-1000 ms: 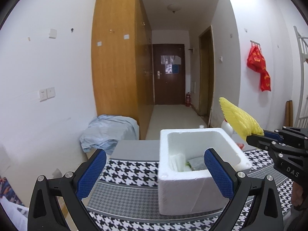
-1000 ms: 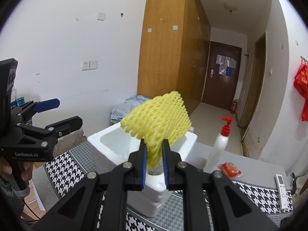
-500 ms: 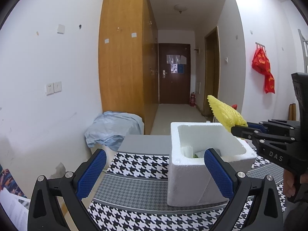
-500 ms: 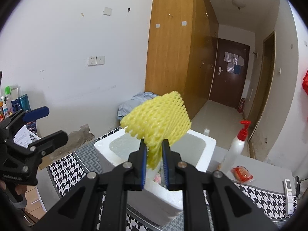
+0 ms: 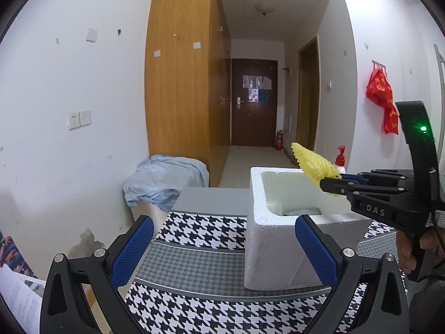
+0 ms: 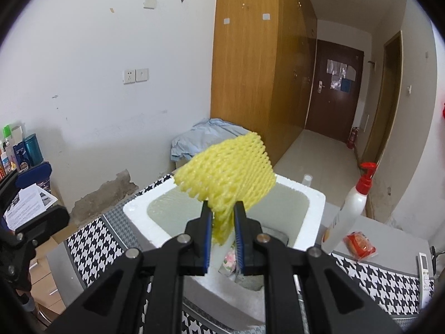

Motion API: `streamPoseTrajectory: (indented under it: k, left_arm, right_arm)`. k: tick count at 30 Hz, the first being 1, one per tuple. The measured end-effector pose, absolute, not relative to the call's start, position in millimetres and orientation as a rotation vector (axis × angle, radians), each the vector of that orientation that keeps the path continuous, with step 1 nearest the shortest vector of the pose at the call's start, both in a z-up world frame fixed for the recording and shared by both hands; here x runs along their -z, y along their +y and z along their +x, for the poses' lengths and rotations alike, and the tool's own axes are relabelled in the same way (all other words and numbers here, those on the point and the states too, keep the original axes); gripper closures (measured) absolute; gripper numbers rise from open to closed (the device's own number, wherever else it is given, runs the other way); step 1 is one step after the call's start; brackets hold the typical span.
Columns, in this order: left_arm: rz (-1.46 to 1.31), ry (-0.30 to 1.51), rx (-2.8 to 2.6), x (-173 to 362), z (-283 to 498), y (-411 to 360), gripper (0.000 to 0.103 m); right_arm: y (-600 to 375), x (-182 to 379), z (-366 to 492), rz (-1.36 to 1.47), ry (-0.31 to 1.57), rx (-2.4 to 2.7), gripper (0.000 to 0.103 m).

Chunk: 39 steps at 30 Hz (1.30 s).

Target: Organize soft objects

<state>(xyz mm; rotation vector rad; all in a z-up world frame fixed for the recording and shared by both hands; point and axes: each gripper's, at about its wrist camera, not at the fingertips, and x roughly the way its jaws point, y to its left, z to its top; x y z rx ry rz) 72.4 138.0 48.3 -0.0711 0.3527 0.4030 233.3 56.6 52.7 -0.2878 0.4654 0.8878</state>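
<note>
My right gripper [image 6: 222, 217] is shut on a yellow foam net sleeve [image 6: 226, 171] and holds it above the open white foam box [image 6: 315, 203]. Soft items lie in the box's bottom, partly hidden. In the left wrist view the sleeve [image 5: 313, 162] hangs over the box [image 5: 275, 250] from the right gripper [image 5: 331, 183]. My left gripper [image 5: 224, 247] is open and empty, low over the houndstooth cloth [image 5: 205, 228], left of the box.
A white pump bottle with a red top [image 6: 353, 208], a red packet [image 6: 360, 245] and a remote [image 6: 425, 267] lie right of the box. A blue cloth pile [image 5: 164, 178] sits behind the table. Bottles and papers [image 6: 19, 161] stand at the far left.
The right gripper has carried the yellow sleeve forward, now over the box opening. The left gripper has pulled back and to the left, staying open.
</note>
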Motion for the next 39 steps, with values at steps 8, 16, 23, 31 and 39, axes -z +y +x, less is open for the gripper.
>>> streamPoseTrajectory:
  k: [8, 16, 23, 31, 39]
  left_arm:
    - [-0.075, 0.349, -0.403, -48.1, 72.1, 138.4, 0.001]
    - [-0.083, 0.354, -0.409, -47.5, 72.0, 140.3, 0.001]
    - [-0.076, 0.353, -0.41, -48.4, 72.3, 140.3, 0.001]
    - [-0.066, 0.352, -0.404, -49.1, 71.0, 134.0, 0.001]
    - [-0.062, 0.354, -0.392, -51.8, 68.8, 121.6, 0.001]
  right_arm:
    - [63.8, -46.2, 241.1, -0.288, 0.505, -0.873, 0.064]
    - [60.1, -43.4, 239.6, -0.276, 0.51, -0.884, 0.027]
    - [51.6, -51.2, 233.2, -0.249, 0.475, -0.892, 0.016]
    - [38.5, -57.0, 228.6, -0.226, 0.459, -0.88, 0.016]
    - [18.4, -62.8, 217.9, -0.201, 0.445, -0.873, 0.016]
